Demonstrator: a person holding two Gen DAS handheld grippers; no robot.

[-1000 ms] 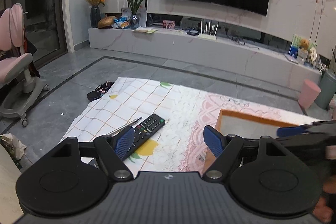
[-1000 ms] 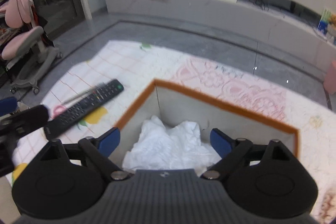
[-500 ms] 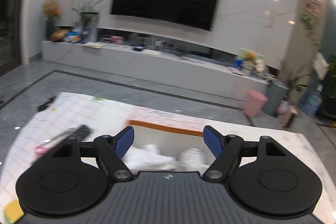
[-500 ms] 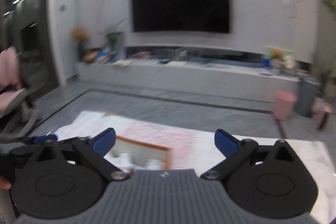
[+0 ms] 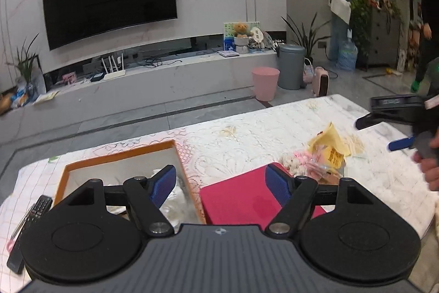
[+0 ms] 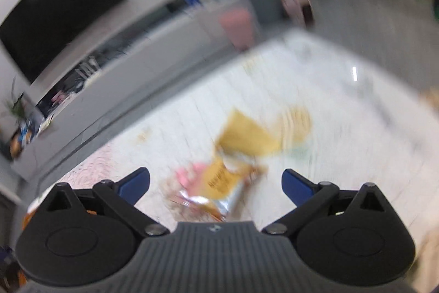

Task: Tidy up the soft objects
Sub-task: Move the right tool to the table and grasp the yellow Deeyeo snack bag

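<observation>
Right gripper (image 6: 215, 181), jaws just opening wide, empty above yellow packet (image 6: 247, 142).

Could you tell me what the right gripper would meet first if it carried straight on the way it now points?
Most likely the yellow packet among the small soft toys, lying between its open, empty jaws on the tablecloth. The picture is blurred, so depth is uncertain.

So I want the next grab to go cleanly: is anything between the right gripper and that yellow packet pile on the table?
Nothing visible blocks it. The right gripper is open, its jaws having just been opening with nothing between them, and the yellow packet and pink plush bits lie right ahead on bare tablecloth. The view is blurred, so small obstacles could be missed.
</observation>
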